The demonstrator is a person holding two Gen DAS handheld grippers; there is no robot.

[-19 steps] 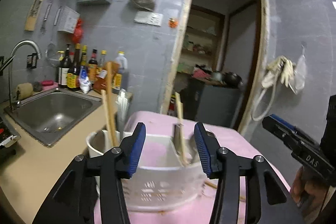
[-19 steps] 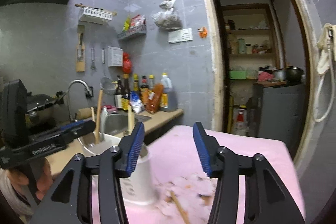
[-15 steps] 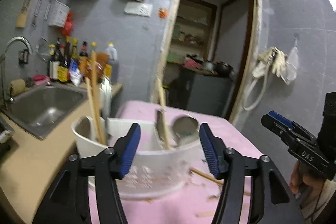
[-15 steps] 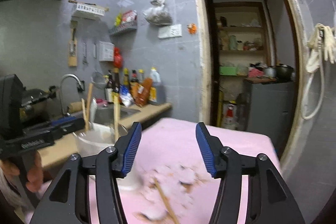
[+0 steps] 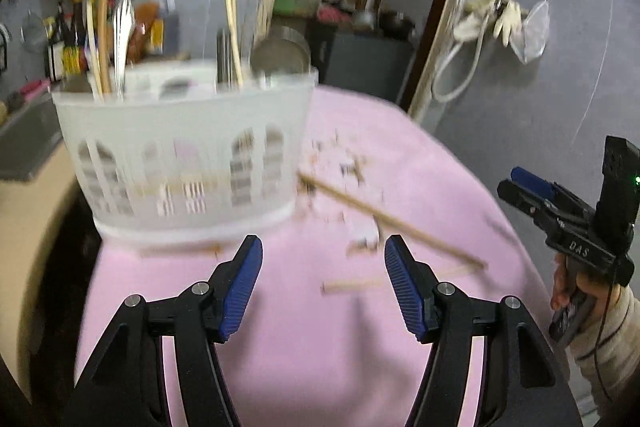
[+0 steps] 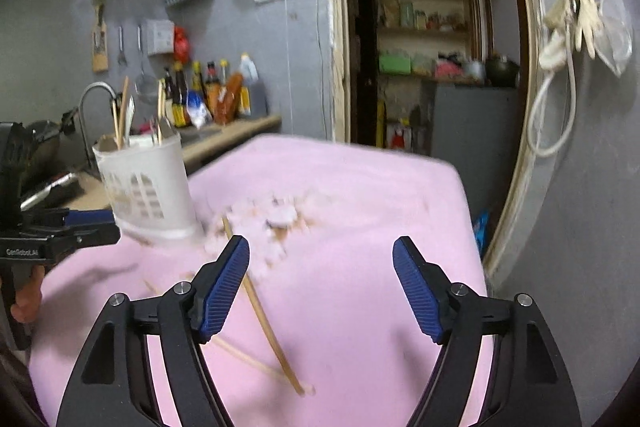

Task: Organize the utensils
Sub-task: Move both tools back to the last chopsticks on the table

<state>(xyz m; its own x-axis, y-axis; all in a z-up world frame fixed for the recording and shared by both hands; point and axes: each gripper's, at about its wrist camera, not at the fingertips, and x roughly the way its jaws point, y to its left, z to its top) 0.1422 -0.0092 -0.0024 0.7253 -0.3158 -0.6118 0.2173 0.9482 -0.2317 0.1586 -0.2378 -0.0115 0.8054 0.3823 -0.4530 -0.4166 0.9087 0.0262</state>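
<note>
A: What lies around the work spot?

B: A pink cloth-covered table (image 6: 360,187) with a beige kitchen counter (image 6: 236,129) to its left, a row of sauce bottles (image 6: 208,95) against the grey wall, and a curved metal tap (image 6: 90,99) behind. An open doorway with cluttered shelves (image 6: 424,27) sits beyond the table's far edge.

A: Anything in the way on the table?

B: A patch of pale scraps (image 6: 276,217) just right of the white perforated plastic utensil basket (image 5: 188,147). A long wooden chopstick (image 5: 384,219) lies slanted across the cloth, one end near the basket's base. Shorter wooden sticks (image 5: 354,285) lie near it, and another (image 5: 180,250) right in front of the basket.

A: And inside the basket?

B: Its left compartment holds upright wooden chopsticks (image 5: 102,31) and a metal utensil (image 5: 122,27). Further right stand more chopsticks (image 5: 232,27) and a round metal ladle bowl (image 5: 280,53). Motion blur hides finer detail.

A: The tongs?

B: The left gripper (image 5: 323,283) is spread wide over bare cloth, short of the basket, holding nothing. The right gripper (image 6: 320,287) is also spread wide and empty; the long chopstick (image 6: 260,307) passes just beside its left finger (image 6: 224,283).
</note>
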